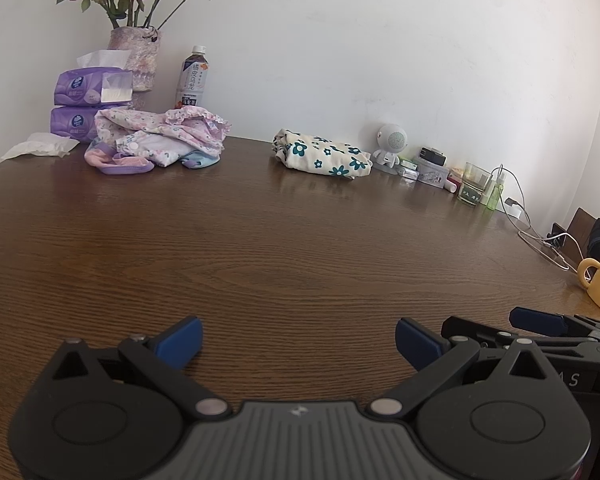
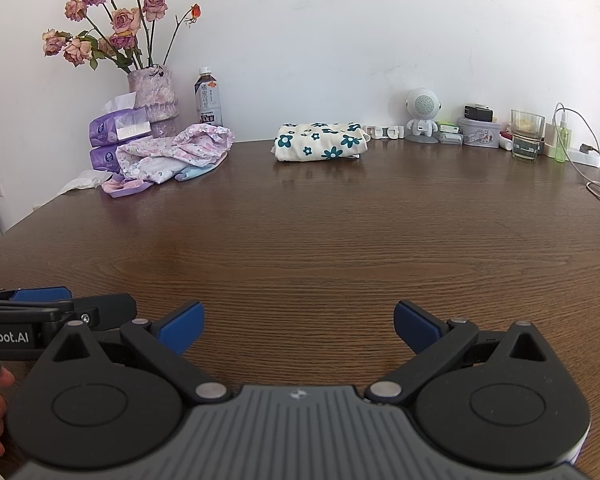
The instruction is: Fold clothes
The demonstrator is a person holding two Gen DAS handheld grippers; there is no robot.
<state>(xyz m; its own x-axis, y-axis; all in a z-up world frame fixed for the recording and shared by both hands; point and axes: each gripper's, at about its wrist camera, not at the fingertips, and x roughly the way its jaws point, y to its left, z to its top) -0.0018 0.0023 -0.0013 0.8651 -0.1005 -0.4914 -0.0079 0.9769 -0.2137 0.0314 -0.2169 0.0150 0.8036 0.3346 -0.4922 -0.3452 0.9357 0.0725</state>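
Both grippers, left gripper (image 1: 298, 344) and right gripper (image 2: 298, 326), gape wide and empty; I risk snagging the vase (image 2: 153, 94) when reaching for the far-left crumpled pile (image 2: 172, 154).

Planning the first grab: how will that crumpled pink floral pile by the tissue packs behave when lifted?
The pink floral pile looks like thin, rumpled fabric, so it will probably sag limply from the fingers. It seems to be several pieces, so one pinch may lift only part. Its ruffled edge probably grips easily.
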